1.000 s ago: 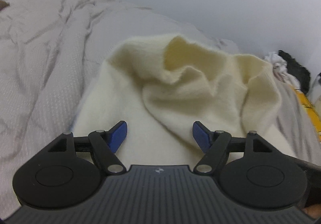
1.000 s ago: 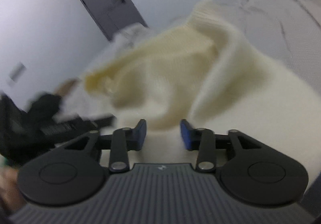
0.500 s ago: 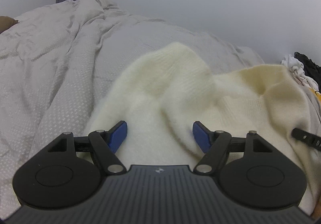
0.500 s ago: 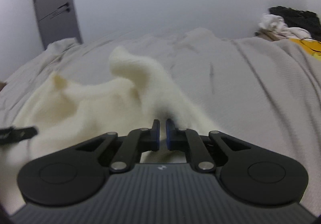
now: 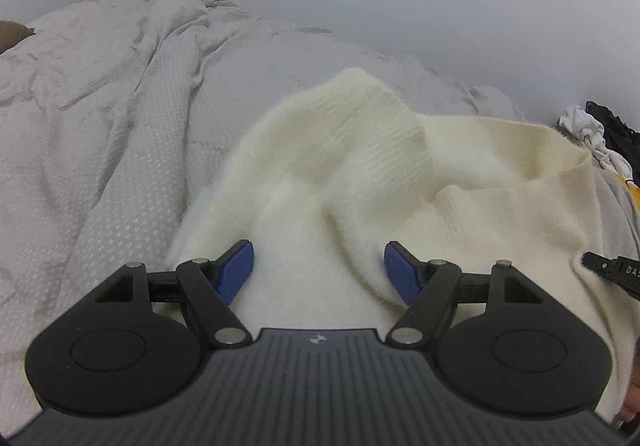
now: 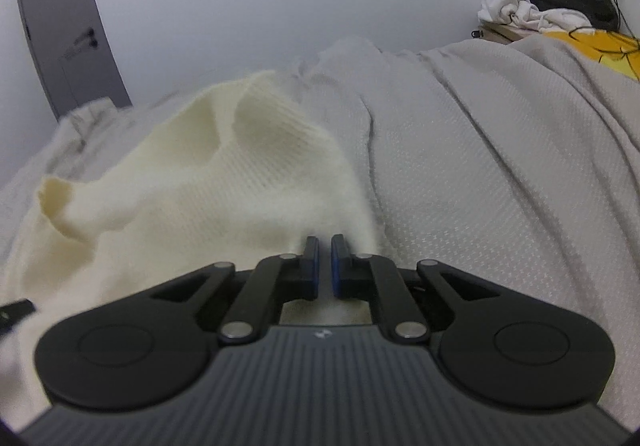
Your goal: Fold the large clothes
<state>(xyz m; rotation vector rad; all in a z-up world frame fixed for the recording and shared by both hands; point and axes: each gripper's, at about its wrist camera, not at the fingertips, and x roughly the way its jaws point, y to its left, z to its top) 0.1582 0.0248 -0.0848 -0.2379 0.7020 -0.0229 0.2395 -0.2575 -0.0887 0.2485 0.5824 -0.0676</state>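
Two claws over one cream sweater (image 5: 360,166), rumpled on grey bedspread (image 5: 100,126). Left claw (image 5: 319,266): spread wide, blue pads (image 5: 236,272) either side of a fuzzy fold, not pressing it. Right claw (image 6: 324,266): closed to a slit, pinching the sweater's edge beside bare bedspread. Far right, pile of clothes (image 6: 540,10) against wall.

The cream sweater (image 5: 360,174) under my tools is fuzzy knit, ribbed at one band, soft and matt. The grey bedspread (image 6: 500,166) is woven cloth with a fine dotted texture, creased. My left gripper (image 5: 319,270) and right gripper (image 6: 325,266) are matt black plastic with ridged housings, blue grooved pads and shiny metal pivot pins.
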